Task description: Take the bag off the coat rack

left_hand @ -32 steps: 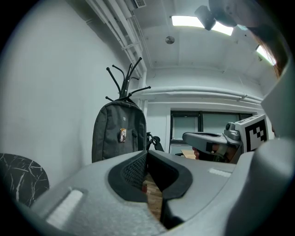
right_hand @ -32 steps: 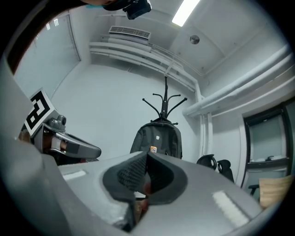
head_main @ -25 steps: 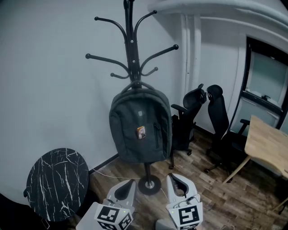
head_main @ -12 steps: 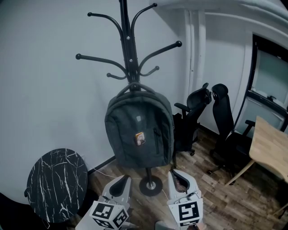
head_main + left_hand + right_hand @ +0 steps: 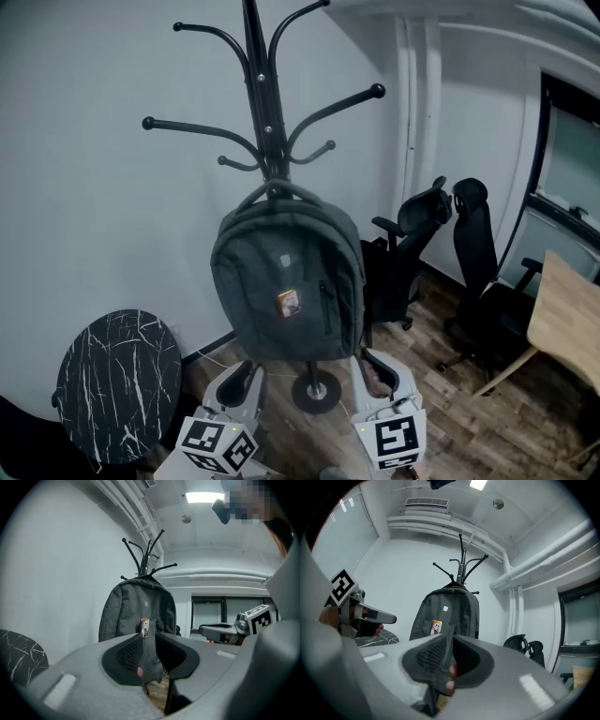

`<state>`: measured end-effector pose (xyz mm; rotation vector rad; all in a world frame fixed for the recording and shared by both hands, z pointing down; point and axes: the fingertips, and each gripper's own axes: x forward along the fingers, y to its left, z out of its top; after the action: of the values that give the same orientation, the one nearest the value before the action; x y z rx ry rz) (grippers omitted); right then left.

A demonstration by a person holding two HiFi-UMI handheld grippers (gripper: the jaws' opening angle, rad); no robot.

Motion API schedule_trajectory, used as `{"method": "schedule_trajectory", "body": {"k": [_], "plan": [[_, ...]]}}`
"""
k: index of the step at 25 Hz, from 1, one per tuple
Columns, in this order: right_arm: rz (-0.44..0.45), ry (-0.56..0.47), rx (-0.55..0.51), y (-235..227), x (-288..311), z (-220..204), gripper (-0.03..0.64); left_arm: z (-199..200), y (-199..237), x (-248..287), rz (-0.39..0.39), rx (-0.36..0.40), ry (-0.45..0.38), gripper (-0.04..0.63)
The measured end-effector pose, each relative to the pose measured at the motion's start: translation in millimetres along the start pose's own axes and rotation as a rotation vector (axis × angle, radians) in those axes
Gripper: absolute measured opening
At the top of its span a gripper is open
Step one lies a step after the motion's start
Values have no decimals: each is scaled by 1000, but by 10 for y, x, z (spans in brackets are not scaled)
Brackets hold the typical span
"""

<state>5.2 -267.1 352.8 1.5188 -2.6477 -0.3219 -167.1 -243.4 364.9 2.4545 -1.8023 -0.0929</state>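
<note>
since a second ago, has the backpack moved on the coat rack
No. The backpack still hangs by its top loop against the coat rack, under the lower hooks; only the camera shifted.

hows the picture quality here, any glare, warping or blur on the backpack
Head view: dim, bluish light, no glare; wide-angle bowing toward the edges; backpack sharp. Left gripper view: black round border, ceiling light blown out white, backpack reasonably clear. Right gripper view: same black border, straight lines bent by the lens, backpack crisp.
</note>
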Motion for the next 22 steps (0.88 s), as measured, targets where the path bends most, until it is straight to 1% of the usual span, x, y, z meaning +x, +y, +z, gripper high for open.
{"method": "schedule_trajectory", "body": {"k": [10,16,22], "plan": [[32,42,-22,-220,226,-157,102,-33,196,215,76,-2,17,132],[34,66,-19,-305,366,-245,124,-30,280,361,61,38,33,152],[22,89,-25,-366,551,-310,142,32,465,458,66,44,26,167]]}}
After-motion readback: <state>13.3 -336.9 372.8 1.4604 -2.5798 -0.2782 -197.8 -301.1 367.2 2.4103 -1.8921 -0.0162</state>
